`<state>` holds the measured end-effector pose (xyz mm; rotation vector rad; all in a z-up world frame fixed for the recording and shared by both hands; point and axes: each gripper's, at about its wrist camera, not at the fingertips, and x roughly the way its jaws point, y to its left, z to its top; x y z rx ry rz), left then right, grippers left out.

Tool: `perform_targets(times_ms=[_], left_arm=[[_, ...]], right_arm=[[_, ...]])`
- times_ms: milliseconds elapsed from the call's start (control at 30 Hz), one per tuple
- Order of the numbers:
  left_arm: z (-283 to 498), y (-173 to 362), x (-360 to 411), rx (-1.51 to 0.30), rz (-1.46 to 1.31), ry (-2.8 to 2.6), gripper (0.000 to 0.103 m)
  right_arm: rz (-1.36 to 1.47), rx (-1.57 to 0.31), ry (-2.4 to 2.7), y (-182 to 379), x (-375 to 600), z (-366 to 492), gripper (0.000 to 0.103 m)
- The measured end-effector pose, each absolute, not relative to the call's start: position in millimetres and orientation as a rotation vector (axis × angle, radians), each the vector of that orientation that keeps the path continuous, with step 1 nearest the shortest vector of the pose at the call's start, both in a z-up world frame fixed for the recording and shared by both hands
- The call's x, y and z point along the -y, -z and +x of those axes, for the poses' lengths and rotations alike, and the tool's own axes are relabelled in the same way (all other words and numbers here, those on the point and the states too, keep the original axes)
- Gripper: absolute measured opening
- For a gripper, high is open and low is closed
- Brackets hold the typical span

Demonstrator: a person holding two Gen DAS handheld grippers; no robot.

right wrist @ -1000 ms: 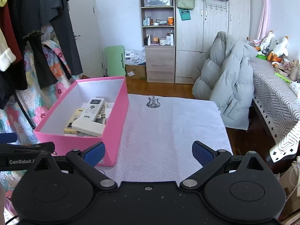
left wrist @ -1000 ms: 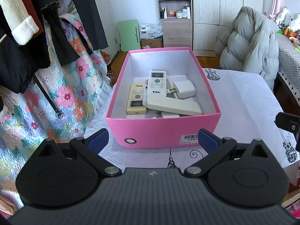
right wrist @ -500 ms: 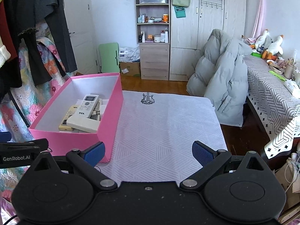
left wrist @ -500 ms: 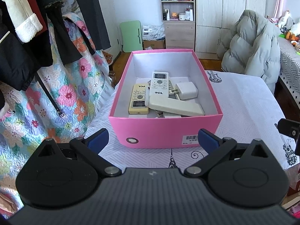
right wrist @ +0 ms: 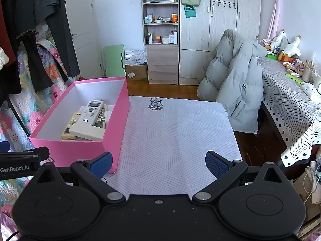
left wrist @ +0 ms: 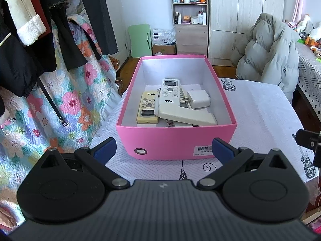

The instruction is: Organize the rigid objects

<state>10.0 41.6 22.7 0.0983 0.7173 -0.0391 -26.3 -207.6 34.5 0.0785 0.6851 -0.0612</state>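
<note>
A pink box [left wrist: 174, 142] stands on the white patterned tablecloth [left wrist: 260, 116]. Inside lie a white TCL remote [left wrist: 169, 94], a yellowed remote [left wrist: 146, 108], a long cream remote [left wrist: 186, 116] and a white charger block [left wrist: 198, 99]. My left gripper [left wrist: 163, 150] is open and empty, held back from the box's near wall. The box also shows in the right wrist view [right wrist: 80, 152], with the TCL remote [right wrist: 90, 113] in it. My right gripper [right wrist: 158, 163] is open and empty over the cloth, right of the box.
Hanging clothes and a floral quilt [left wrist: 60, 92] are at the left. A grey puffer jacket [right wrist: 236, 88] hangs on a chair beyond the table. A second table with a patterned cloth [right wrist: 291, 100] is on the right. Shelves and wardrobes [right wrist: 162, 32] stand at the back.
Both grippers have drawn back and risen a little from the box; the box looks smaller and farther away. Both stay open and empty. The box contents have not moved.
</note>
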Motion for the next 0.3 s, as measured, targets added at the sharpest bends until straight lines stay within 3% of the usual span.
perform_targets(times_ms=[300], left_arm=[[9.4, -23.4, -43.7, -0.718, 0.087, 0.029, 0.103]], right_arm=[[0.078, -0.687, 0.066, -33.5, 207.1, -27.0, 0.101]])
